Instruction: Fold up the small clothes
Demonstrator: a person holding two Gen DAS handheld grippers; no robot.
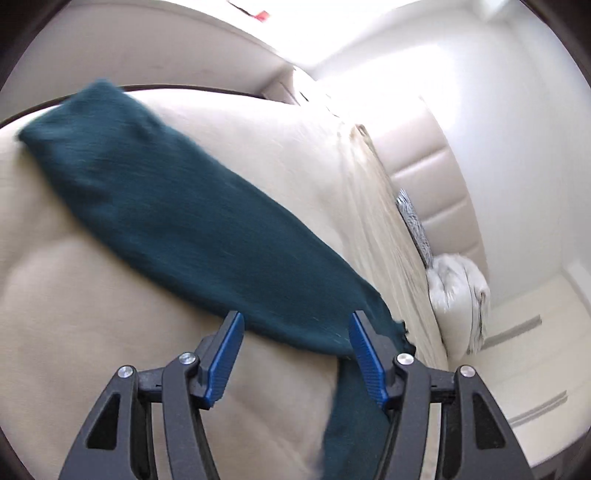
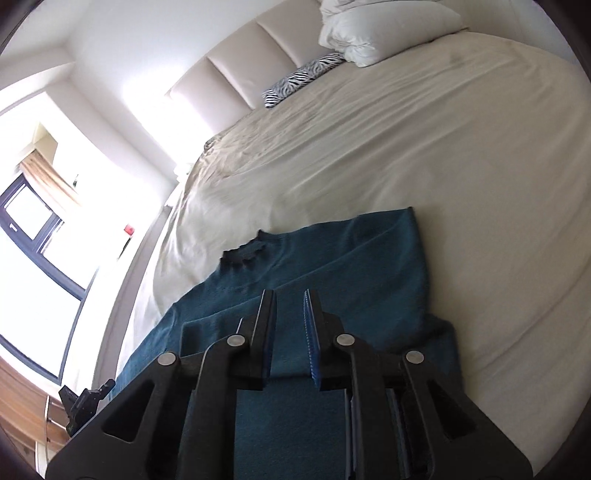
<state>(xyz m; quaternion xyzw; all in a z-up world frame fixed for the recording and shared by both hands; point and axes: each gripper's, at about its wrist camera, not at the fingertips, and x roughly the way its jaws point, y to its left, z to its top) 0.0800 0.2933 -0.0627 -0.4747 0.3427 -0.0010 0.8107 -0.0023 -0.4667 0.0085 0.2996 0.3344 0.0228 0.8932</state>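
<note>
left tool (image 1: pixel 295 317): jaws wide, empty | right tool (image 2: pixel 290 295): jaws parted, empty

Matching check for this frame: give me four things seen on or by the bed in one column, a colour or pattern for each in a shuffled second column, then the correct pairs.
Things:
1. sweater
2. small cushion
3. pillow
4. gripper pads

Colour or pattern:
A. white
B. bright blue
C. dark teal
D. black-and-white zebra stripes

Pairs: 1-C, 2-D, 3-A, 4-B
</note>
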